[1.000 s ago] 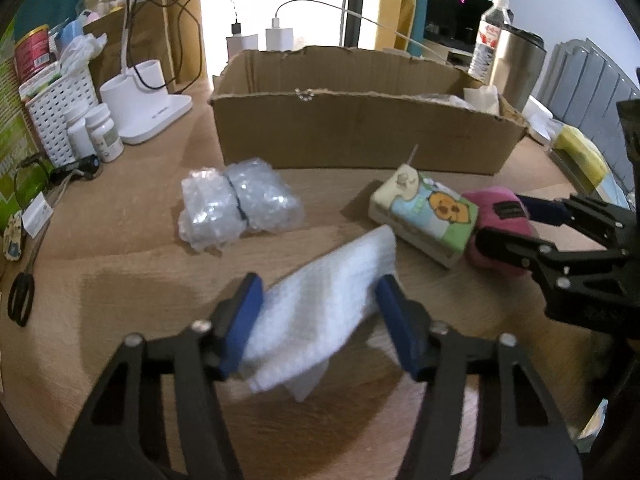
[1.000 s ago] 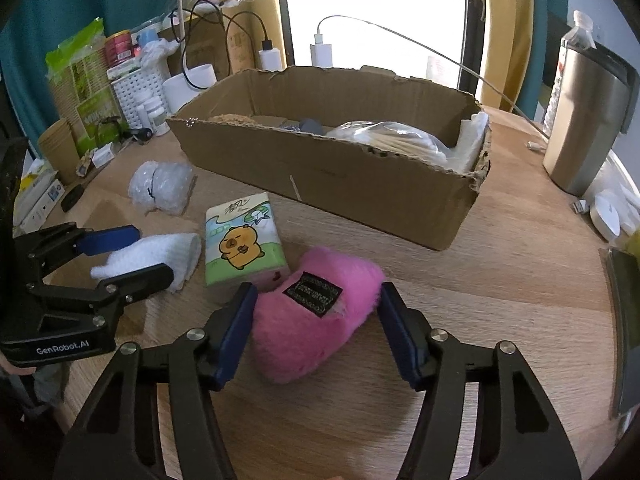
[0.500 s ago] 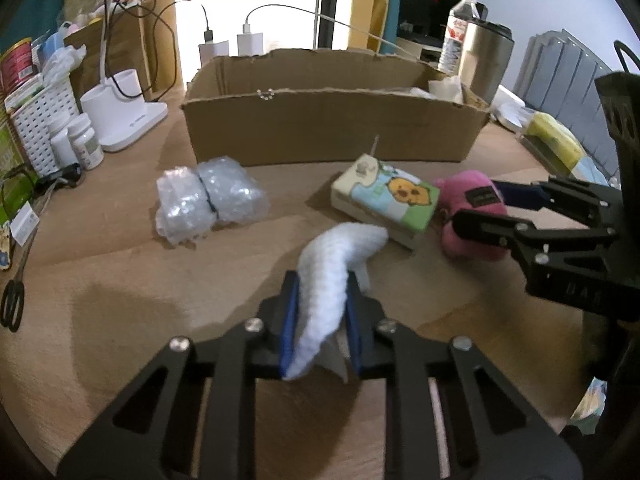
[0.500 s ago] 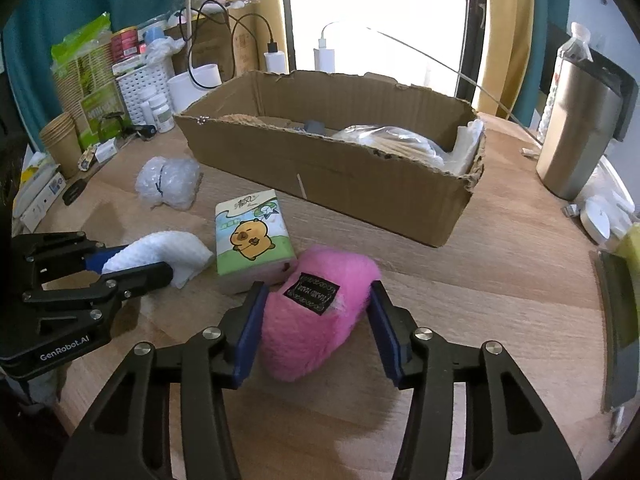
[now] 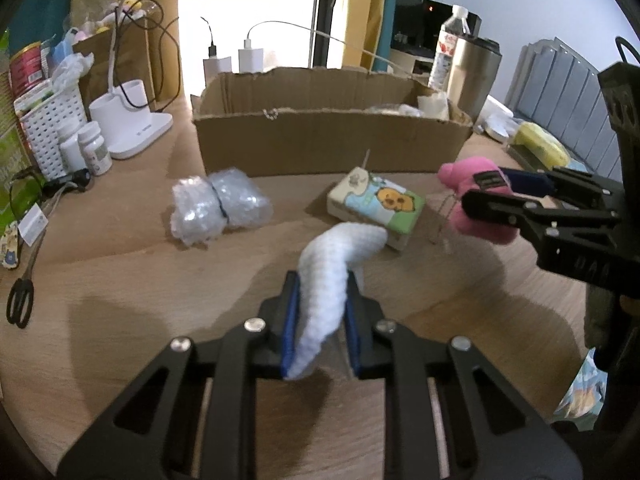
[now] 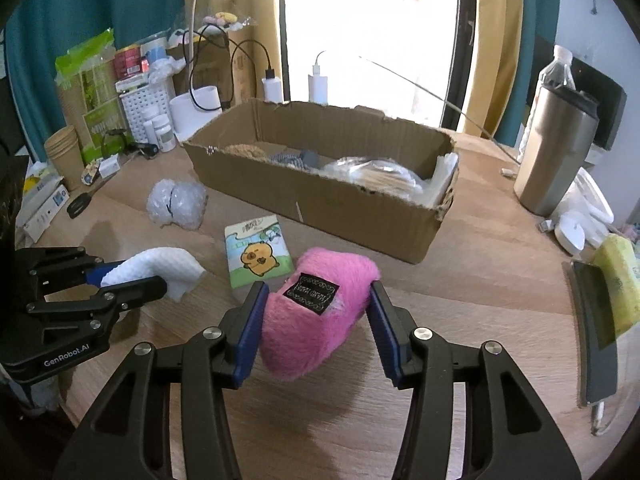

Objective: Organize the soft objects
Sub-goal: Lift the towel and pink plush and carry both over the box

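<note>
My left gripper is shut on a white knitted cloth and holds it above the wooden table; both also show in the right wrist view, gripper and cloth. My right gripper is shut on a pink fluffy pouch with a black label, lifted off the table; it also shows in the left wrist view. A tissue pack with a cartoon print and a bubble-wrap bundle lie on the table before an open cardboard box.
The box holds several soft items. A steel tumbler and water bottle stand at the right. A white basket, pill bottles, a charger base and cables crowd the back left. Scissors lie at the left edge.
Both grippers closed from open: the left on the white cloth, the right on the pink pouch. Both then lifted their objects off the table.
</note>
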`<state>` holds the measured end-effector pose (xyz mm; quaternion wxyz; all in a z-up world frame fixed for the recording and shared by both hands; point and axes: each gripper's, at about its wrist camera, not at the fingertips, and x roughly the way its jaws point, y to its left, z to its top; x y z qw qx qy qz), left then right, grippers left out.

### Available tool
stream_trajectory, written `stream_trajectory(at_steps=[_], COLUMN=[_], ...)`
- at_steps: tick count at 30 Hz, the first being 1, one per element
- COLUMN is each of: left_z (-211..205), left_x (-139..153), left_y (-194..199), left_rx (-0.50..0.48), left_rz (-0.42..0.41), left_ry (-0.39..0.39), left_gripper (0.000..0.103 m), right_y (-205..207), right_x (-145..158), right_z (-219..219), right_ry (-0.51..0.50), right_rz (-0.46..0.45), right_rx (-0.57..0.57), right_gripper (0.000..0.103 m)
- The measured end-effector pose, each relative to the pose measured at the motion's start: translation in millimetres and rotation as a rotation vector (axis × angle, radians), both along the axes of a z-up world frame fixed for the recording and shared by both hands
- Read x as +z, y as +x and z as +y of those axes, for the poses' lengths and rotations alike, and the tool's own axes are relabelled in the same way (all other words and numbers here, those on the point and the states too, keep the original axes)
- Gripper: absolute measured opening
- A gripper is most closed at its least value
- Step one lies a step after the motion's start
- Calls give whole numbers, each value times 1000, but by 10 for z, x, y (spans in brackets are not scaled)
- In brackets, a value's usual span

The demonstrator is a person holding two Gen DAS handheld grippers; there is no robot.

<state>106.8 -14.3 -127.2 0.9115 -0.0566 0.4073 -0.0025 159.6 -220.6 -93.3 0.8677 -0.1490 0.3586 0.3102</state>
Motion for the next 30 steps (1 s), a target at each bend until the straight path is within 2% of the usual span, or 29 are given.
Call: stream_trajectory(at_steps=[9, 17, 30], left_z=[122, 293, 507], left_x=[159, 442, 693], left_y=[-76, -148, -48], left_rx=[21, 44, 58], left_rz=[-36, -129, -183], left_ry=[-15, -56, -61], left_gripper=[21, 21, 21], right_y=[-40, -40, 36], right_x=[153, 258, 404], right_z=[-6, 13, 63], right_ry=[8, 15, 27], right_rz=[-35, -59, -92], right_rx=[-3, 0, 2], right_gripper=[53, 53, 53])
